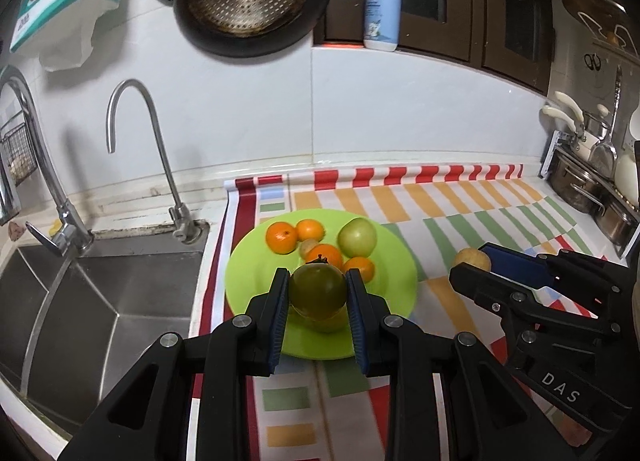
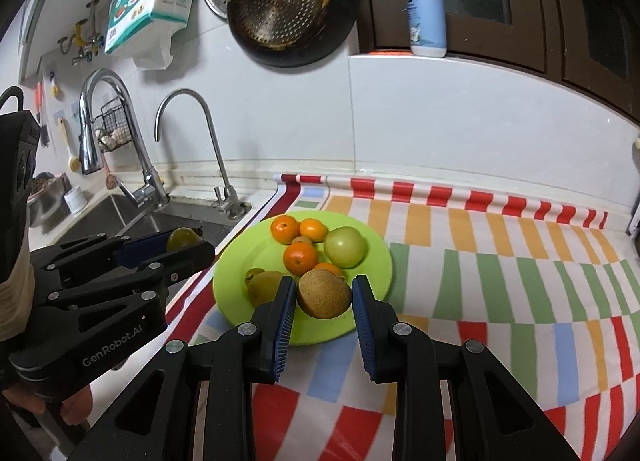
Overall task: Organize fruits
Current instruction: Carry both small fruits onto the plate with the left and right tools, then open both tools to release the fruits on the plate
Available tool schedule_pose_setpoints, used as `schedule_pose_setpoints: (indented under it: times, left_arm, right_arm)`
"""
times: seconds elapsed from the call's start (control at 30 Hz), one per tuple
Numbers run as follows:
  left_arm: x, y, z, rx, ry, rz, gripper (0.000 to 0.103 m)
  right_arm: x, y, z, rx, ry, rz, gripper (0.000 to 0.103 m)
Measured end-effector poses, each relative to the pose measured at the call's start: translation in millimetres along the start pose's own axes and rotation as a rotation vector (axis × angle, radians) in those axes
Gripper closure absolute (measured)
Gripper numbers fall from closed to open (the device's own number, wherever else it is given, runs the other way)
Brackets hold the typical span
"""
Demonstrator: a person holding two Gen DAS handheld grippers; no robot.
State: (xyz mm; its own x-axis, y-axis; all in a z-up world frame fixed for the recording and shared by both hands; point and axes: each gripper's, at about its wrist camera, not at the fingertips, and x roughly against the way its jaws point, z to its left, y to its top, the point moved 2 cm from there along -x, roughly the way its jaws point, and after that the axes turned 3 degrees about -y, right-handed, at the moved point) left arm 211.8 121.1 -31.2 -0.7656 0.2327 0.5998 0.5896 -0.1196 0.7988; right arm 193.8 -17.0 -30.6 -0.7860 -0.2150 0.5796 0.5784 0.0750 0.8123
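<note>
The left gripper point(image 1: 318, 293) has its fingers clenched on a dark green, tomato-shaped fruit point(image 1: 317, 291), and the right gripper point(image 2: 324, 297) grasps a rough brown, kiwi-like fruit point(image 2: 324, 293); both hover over the near rim of the lime-green round plate point(image 2: 380, 261), which already carries small orange mandarins point(image 2: 301, 257) and a pale green apple point(image 2: 345, 247). Judged from this, each fruit should be lowered into a bare spot before release, clear of the pile. Legible writing: "GenRobot.AI" and "DAS" on the gripper bodies
</note>
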Motion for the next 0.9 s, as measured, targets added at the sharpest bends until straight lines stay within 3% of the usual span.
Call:
schedule_pose_setpoints:
  times: [0.57,0.9]
  left_arm:
    - [-69,3,42,-0.013,-0.033,0.09,0.075]
    - [-107,6,46,-0.045,-0.075,0.138,0.075]
  right_arm:
    - [-77,6,18,0.007,-0.018,0.119,0.073]
    - [-111,8,18,-0.001,-0.04,0.17,0.073]
